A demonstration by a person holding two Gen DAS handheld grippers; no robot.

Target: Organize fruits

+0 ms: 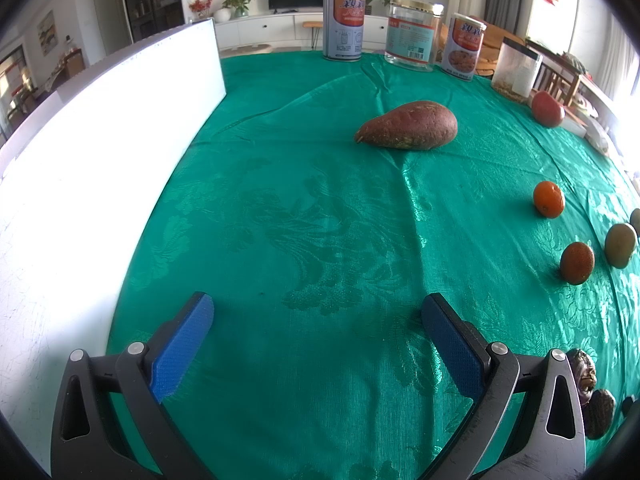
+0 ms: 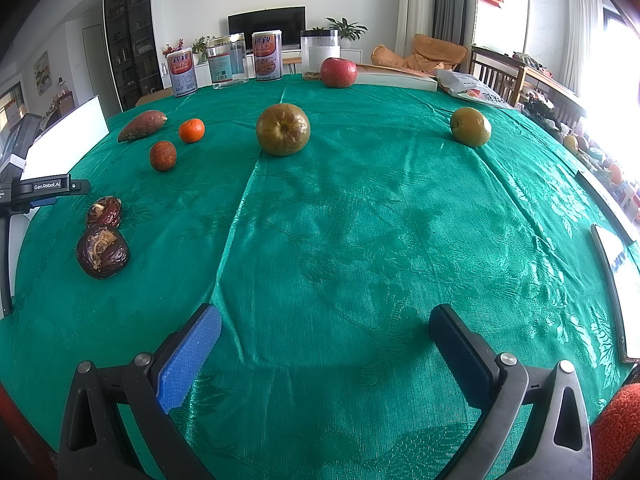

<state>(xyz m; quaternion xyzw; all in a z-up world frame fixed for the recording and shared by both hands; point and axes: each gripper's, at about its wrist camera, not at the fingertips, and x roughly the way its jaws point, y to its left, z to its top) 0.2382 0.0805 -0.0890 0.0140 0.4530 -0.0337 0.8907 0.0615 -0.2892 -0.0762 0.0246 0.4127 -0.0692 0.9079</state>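
Fruits lie scattered on a green tablecloth (image 2: 360, 240). In the right wrist view: a sweet potato (image 2: 142, 125), a tangerine (image 2: 191, 130), a rough orange fruit (image 2: 163, 155), a brown-green apple (image 2: 283, 129), a green fruit (image 2: 470, 126), a red apple (image 2: 338, 72) and two dark wrinkled fruits (image 2: 103, 251) (image 2: 104, 211). The left wrist view shows the sweet potato (image 1: 408, 125), tangerine (image 1: 548, 199) and rough orange fruit (image 1: 577, 263). My left gripper (image 1: 318, 314) and right gripper (image 2: 326, 326) are both open and empty, low over the cloth.
A white board (image 1: 120, 128) stands at the table's left. Two cans (image 1: 343, 26) (image 1: 464, 47), a clear jar (image 1: 412, 32) and a clear container (image 1: 516, 66) stand at the far edge. A book (image 2: 394, 78) and a bag (image 2: 474, 90) lie at the far right.
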